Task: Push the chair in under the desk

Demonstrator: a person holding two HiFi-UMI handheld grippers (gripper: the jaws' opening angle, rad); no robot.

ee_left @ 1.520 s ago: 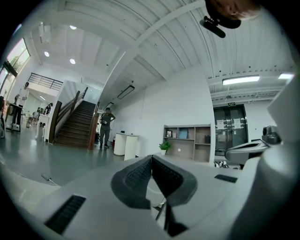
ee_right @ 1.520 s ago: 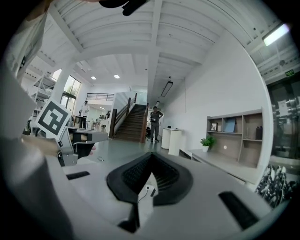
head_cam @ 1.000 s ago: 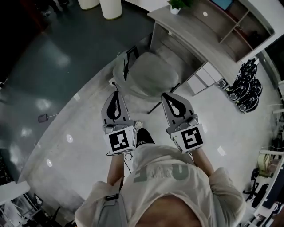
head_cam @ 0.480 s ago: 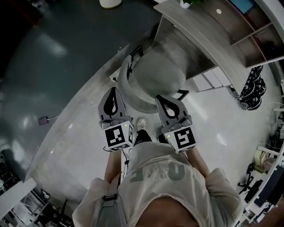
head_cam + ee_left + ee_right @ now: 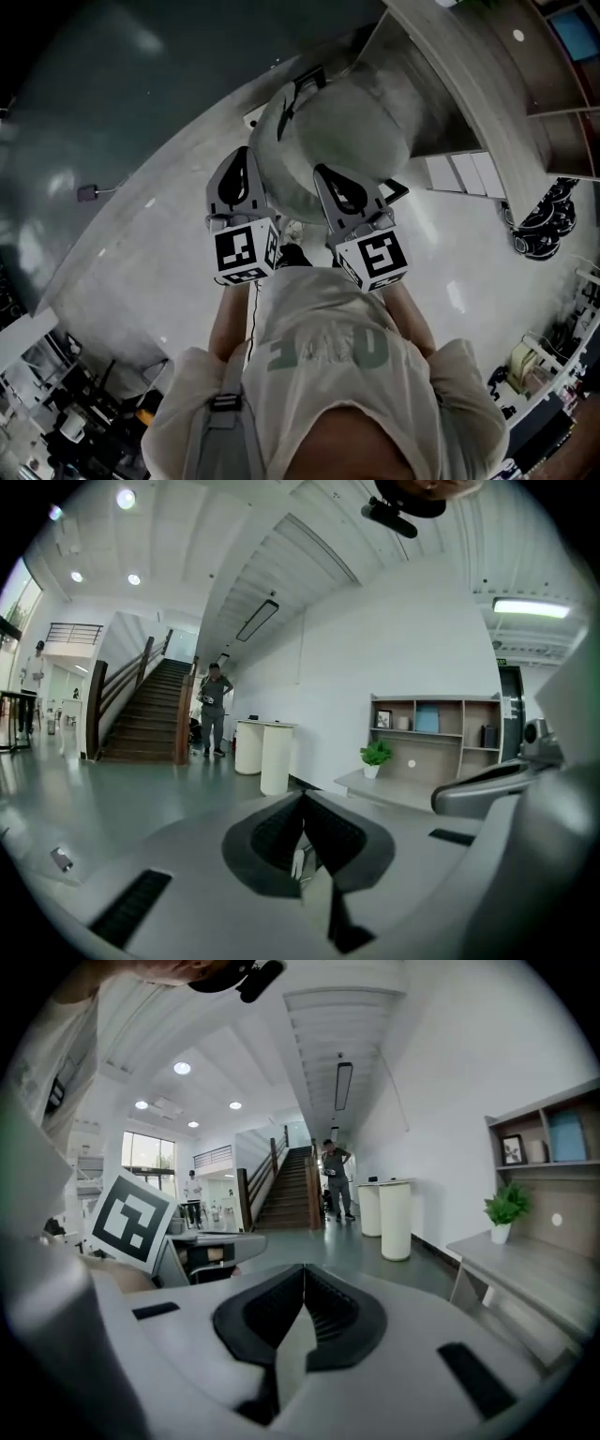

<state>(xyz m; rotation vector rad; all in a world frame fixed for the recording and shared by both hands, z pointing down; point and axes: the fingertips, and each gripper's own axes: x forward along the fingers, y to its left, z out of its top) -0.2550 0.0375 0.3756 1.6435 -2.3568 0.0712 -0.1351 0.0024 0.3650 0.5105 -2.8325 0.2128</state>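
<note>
A grey upholstered chair stands in front of the pale wooden desk, its seat partly under the desktop edge. In the head view my left gripper and right gripper lie side by side over the chair's near back edge; whether they touch it I cannot tell. Both are shut with nothing between the jaws. The left gripper looks towards the desk and its small plant. The right gripper has the desk at its right.
A white drawer unit sits under the desk, with shelves behind it. Black gear is piled on the floor at the right. Two white cylinders, a staircase and a standing person are farther off.
Both grippers have moved forward and lower to the chair's back edge. The chair and desk now sit nearer and higher right in the head view. The jaws stayed shut.
</note>
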